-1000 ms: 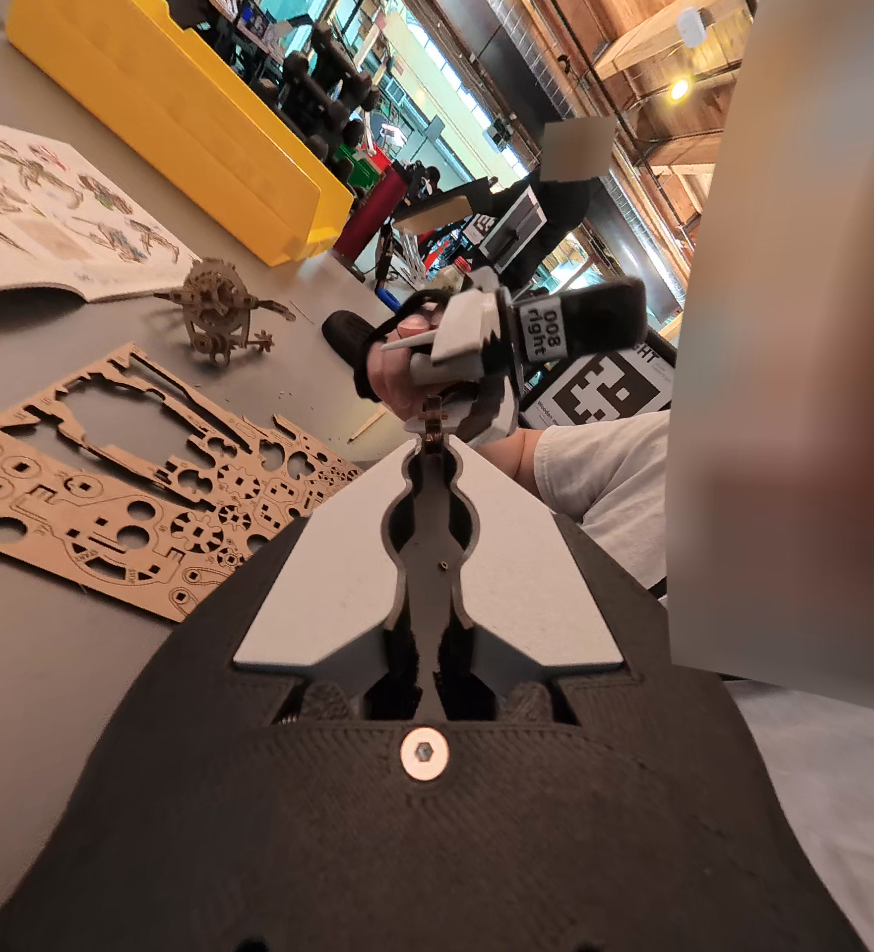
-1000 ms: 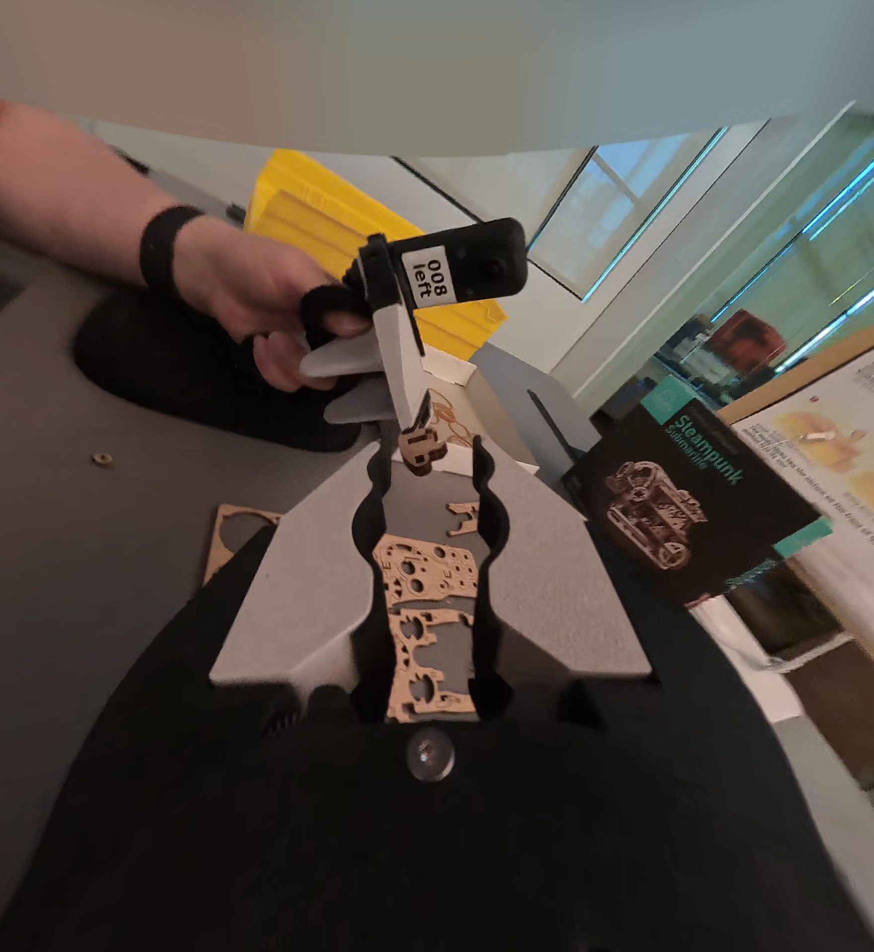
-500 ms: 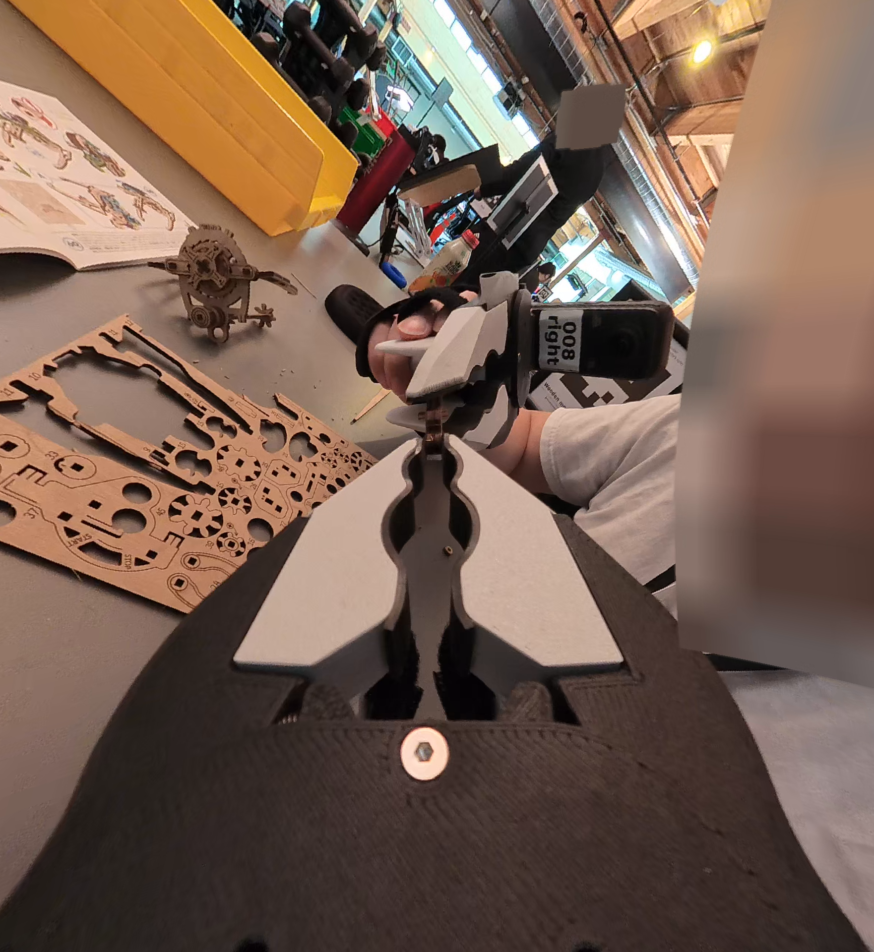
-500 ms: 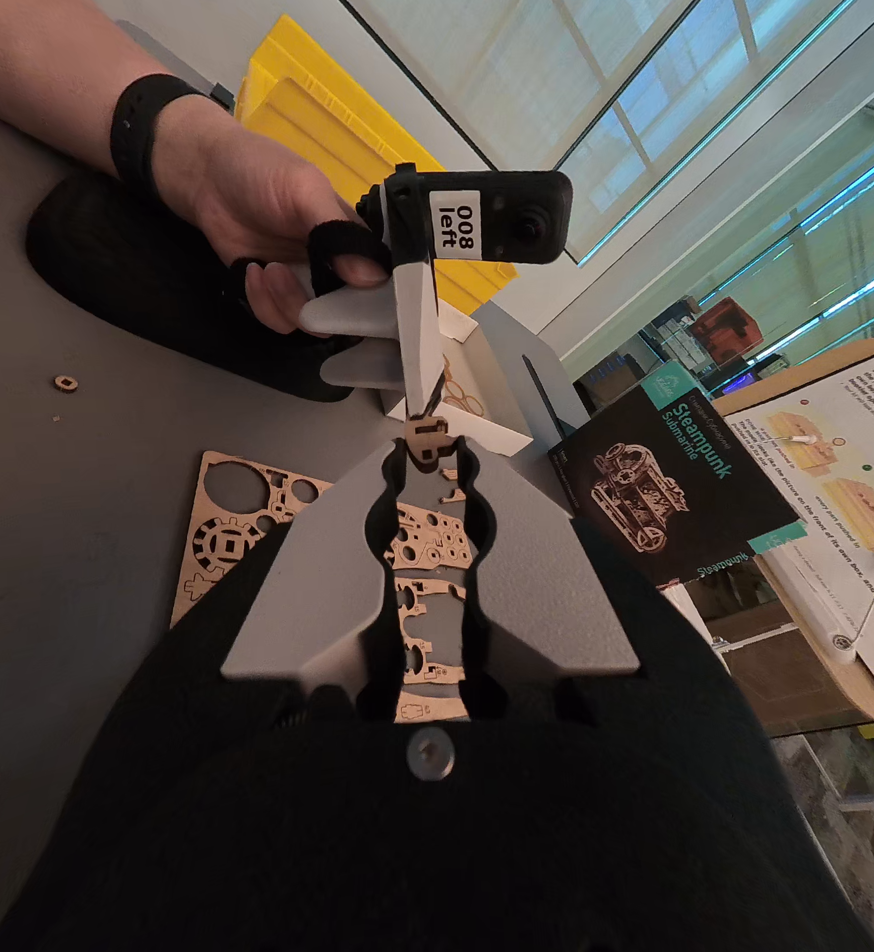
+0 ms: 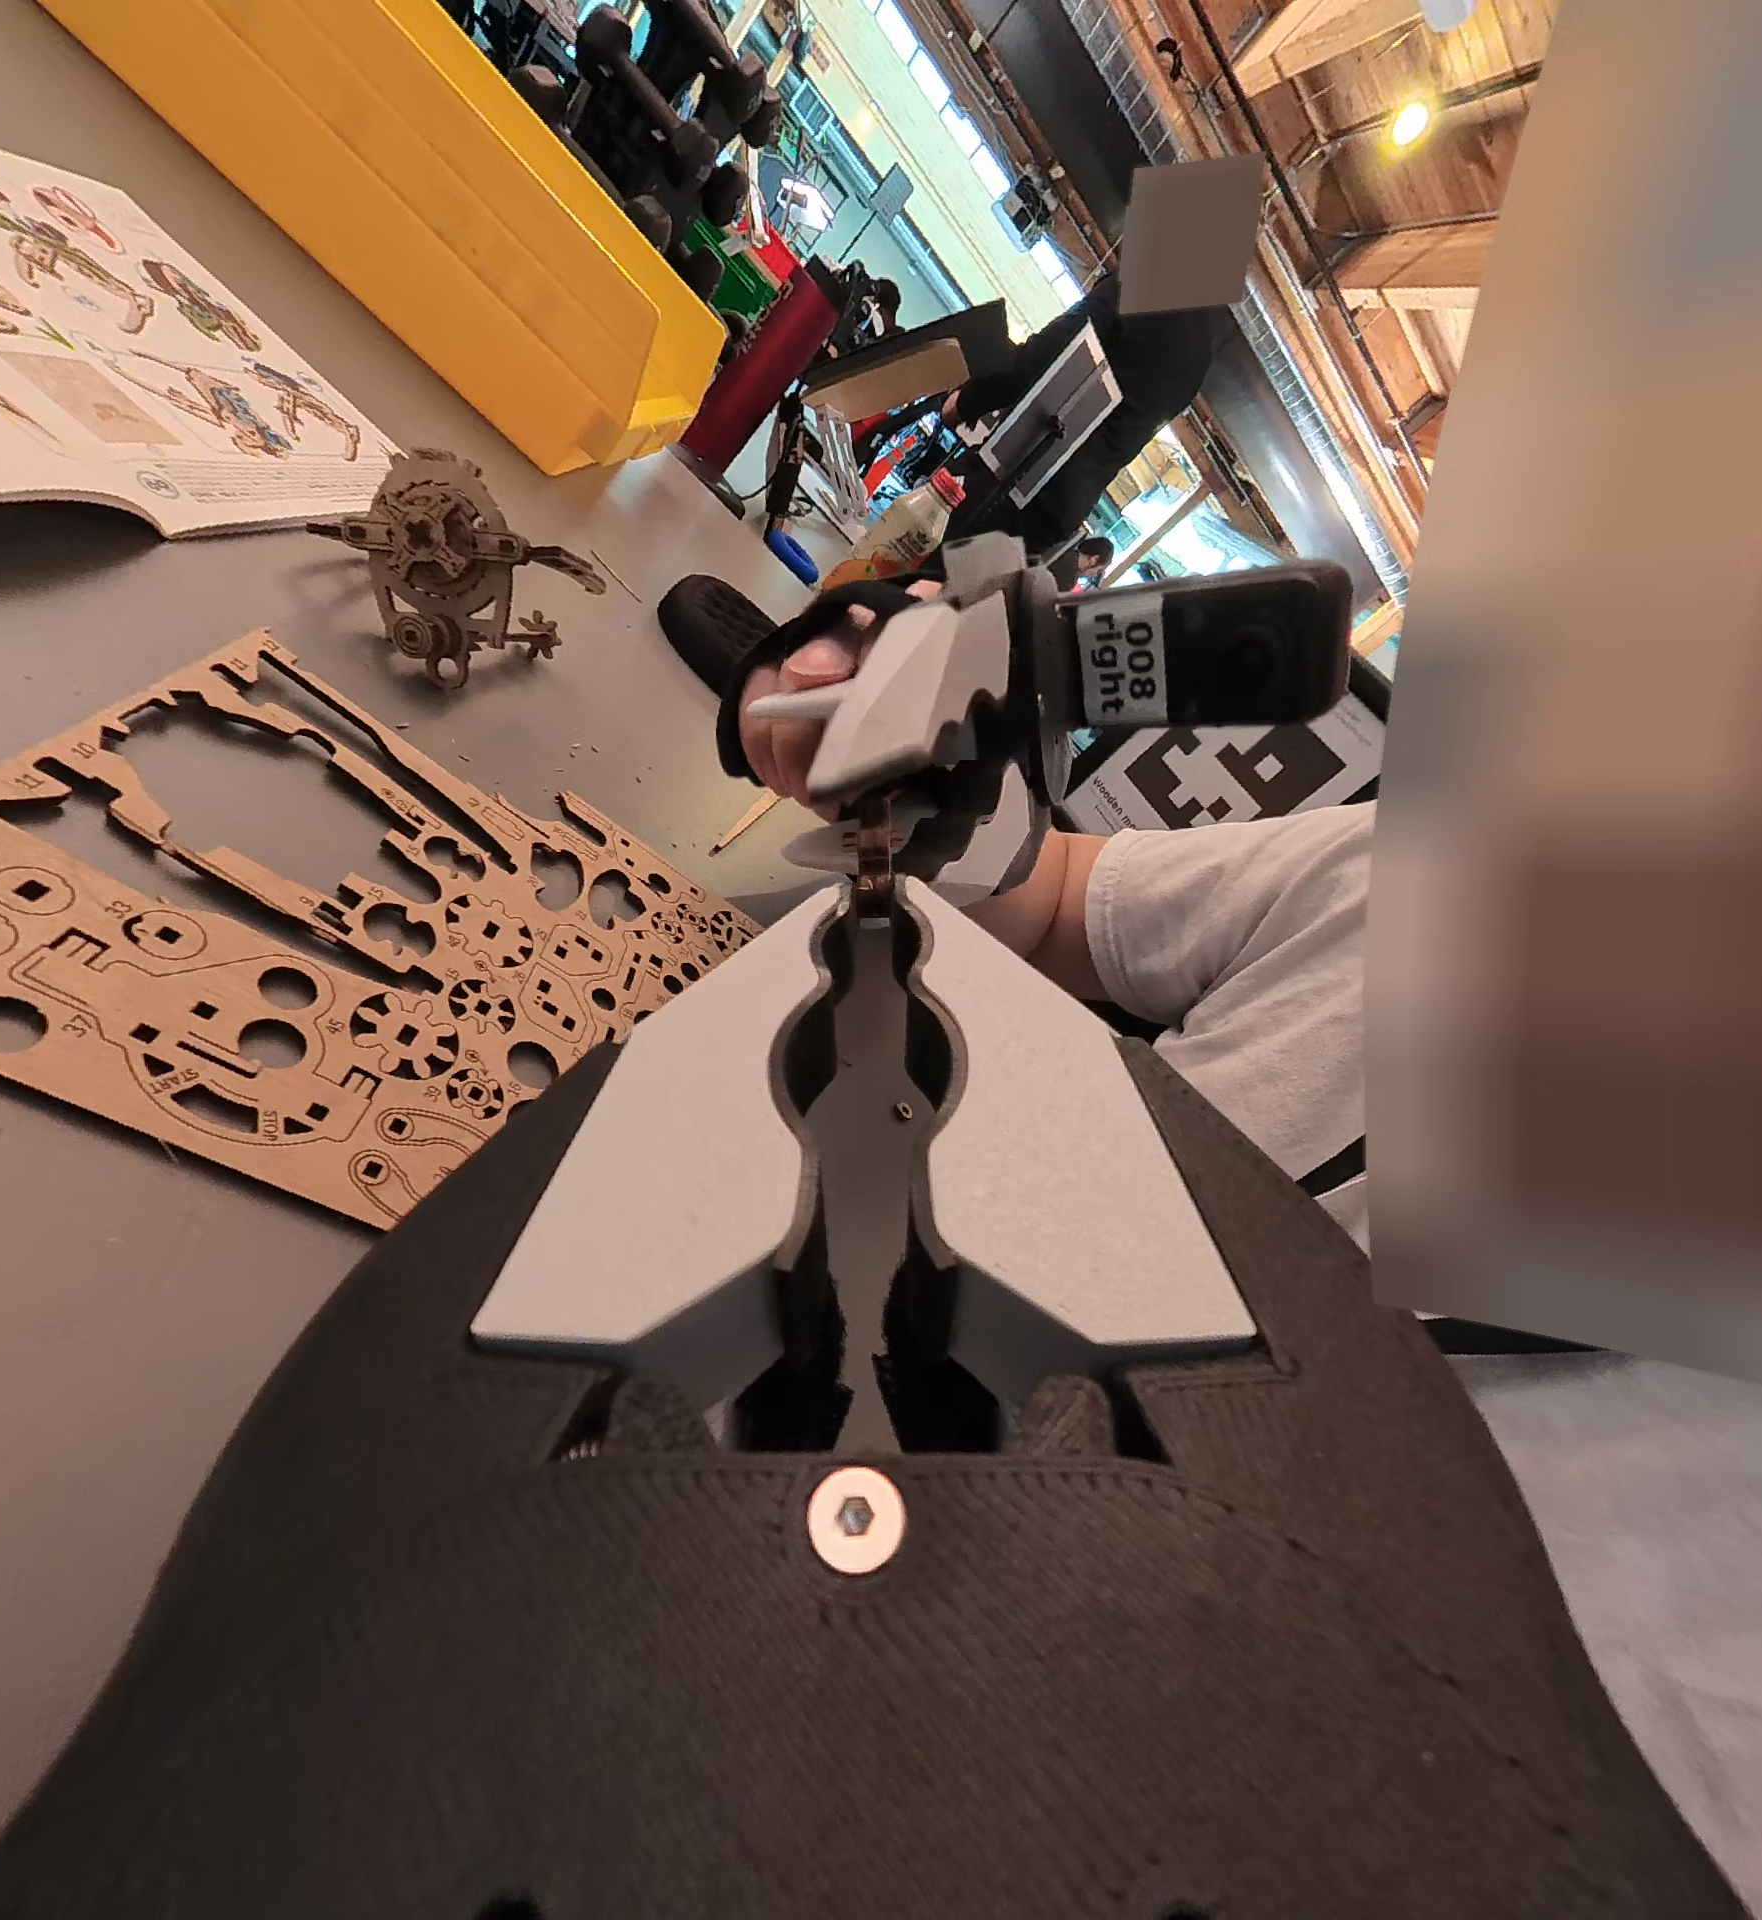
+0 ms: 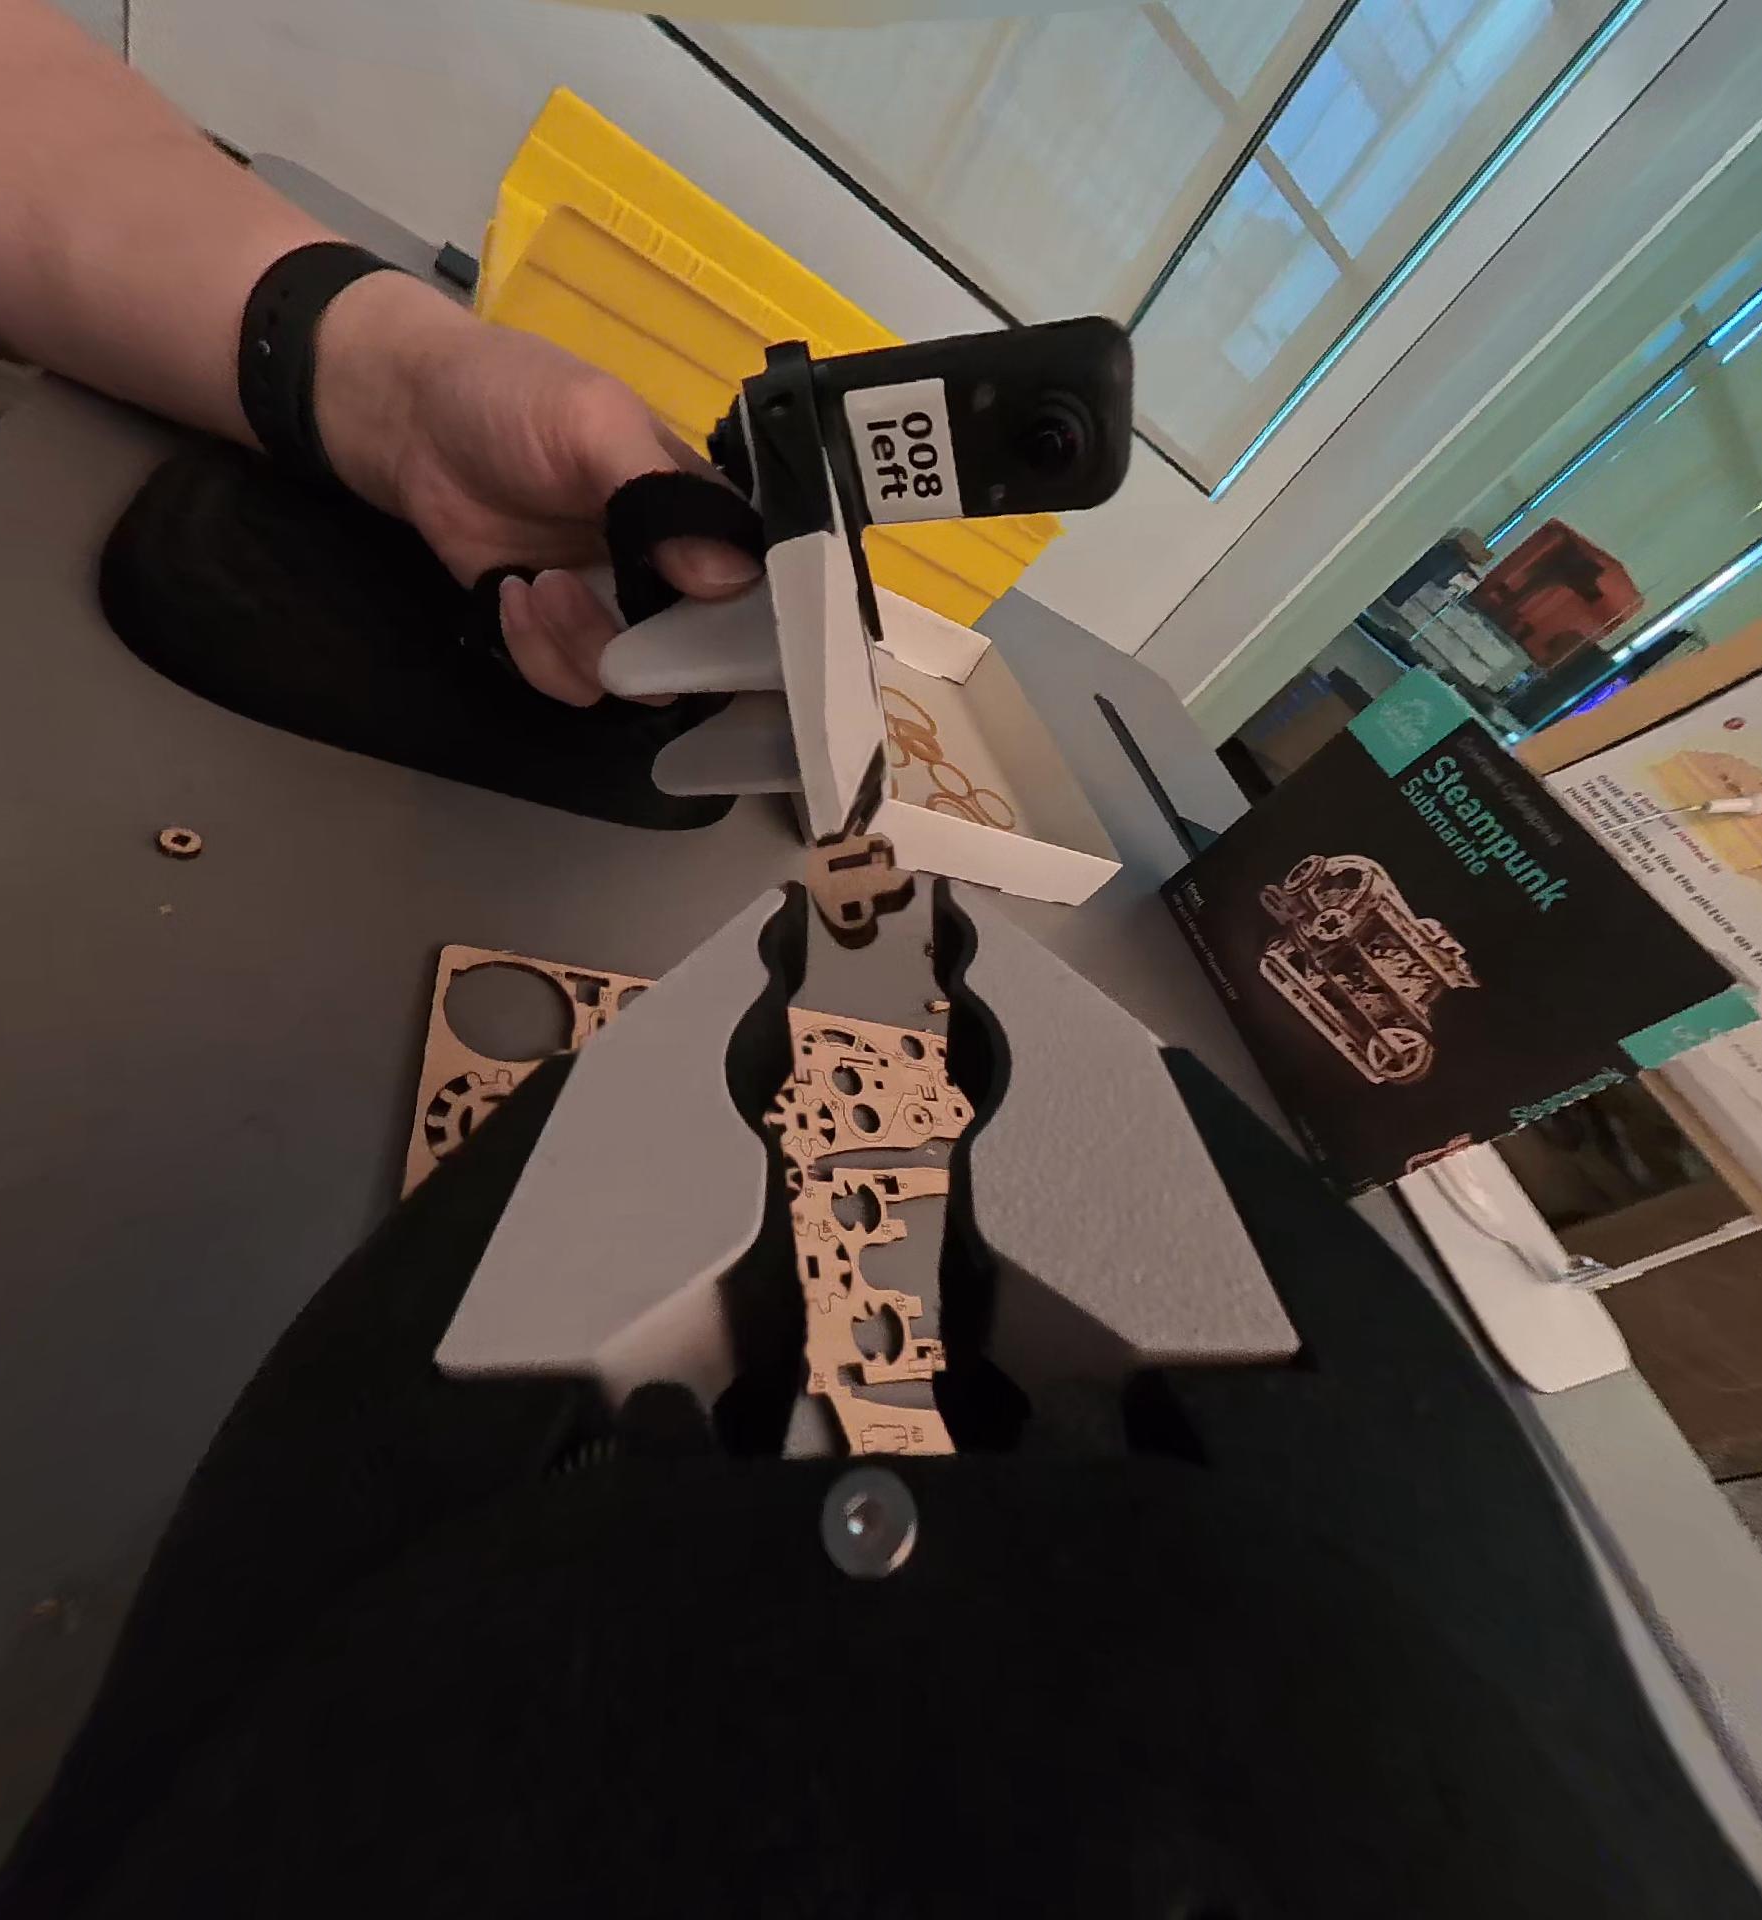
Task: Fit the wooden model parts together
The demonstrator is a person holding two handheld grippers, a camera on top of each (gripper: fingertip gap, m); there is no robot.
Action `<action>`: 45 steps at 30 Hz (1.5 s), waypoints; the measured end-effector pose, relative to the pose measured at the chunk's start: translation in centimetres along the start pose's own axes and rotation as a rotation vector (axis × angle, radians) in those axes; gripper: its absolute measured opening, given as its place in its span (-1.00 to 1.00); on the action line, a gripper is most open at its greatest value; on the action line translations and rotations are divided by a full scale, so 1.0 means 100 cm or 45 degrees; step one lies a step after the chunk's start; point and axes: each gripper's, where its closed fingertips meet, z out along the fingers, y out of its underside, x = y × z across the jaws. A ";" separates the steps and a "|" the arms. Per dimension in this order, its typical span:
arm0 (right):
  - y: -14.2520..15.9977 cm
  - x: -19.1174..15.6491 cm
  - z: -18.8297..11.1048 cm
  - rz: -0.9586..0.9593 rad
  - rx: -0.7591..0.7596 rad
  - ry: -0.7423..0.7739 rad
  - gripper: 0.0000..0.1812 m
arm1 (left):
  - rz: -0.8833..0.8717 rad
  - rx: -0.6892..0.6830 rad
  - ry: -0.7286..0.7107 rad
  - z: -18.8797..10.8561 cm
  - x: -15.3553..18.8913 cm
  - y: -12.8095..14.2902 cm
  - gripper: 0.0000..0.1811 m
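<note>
A small flat wooden part (image 6: 849,891) with cut slots is held in the air between both grippers, which meet tip to tip. My right gripper (image 6: 861,909) is shut on its lower end. My left gripper (image 5: 872,899) is shut on the part's thin edge (image 5: 875,847). In the right wrist view the left gripper (image 6: 841,821) comes down on the part from above. In the left wrist view the right gripper (image 5: 882,805) faces me, held by a hand. I cannot tell whether this is one part or two joined.
A punched wooden sheet (image 5: 233,935), a built gear assembly (image 5: 441,566), an open booklet (image 5: 77,343) and a yellow bin (image 5: 420,208) lie to the left. Another sheet (image 6: 503,1039), a white tray of rubber bands (image 6: 1002,873), a black box (image 6: 1428,956) and a loose wooden ring (image 6: 178,840) show in the right wrist view. Less than 4 cm separates the two grippers' tips. Left tips and right tips are each some 20 centimeters from the built gear assembly (image 5: 441,566).
The two grippers have drawn closer together, tip to tip. The wooden part, first just above my right fingertips, now sits between them. Both views have tilted a little.
</note>
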 end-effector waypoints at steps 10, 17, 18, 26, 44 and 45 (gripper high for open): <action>-0.004 0.011 -0.007 0.607 0.142 -0.222 -0.63 | 0.104 0.024 -0.068 -0.005 -0.004 -0.006 -0.96; 0.000 0.020 -0.009 0.859 0.163 -0.257 -0.62 | 0.128 0.045 -0.098 -0.008 -0.008 -0.010 -0.96; 0.000 0.020 -0.009 0.887 0.166 -0.268 -0.63 | 0.131 0.049 -0.098 -0.009 -0.008 -0.010 -0.96; 0.001 0.019 -0.007 1.173 0.212 -0.374 -0.74 | 0.163 0.049 -0.107 -0.008 -0.007 -0.010 -0.96; 0.001 0.011 -0.002 1.291 0.226 -0.459 -0.79 | 0.175 0.040 -0.079 -0.006 -0.003 -0.009 -0.95; 0.001 0.011 -0.003 1.291 0.227 -0.460 -0.79 | 0.174 0.039 -0.079 -0.006 -0.003 -0.009 -0.95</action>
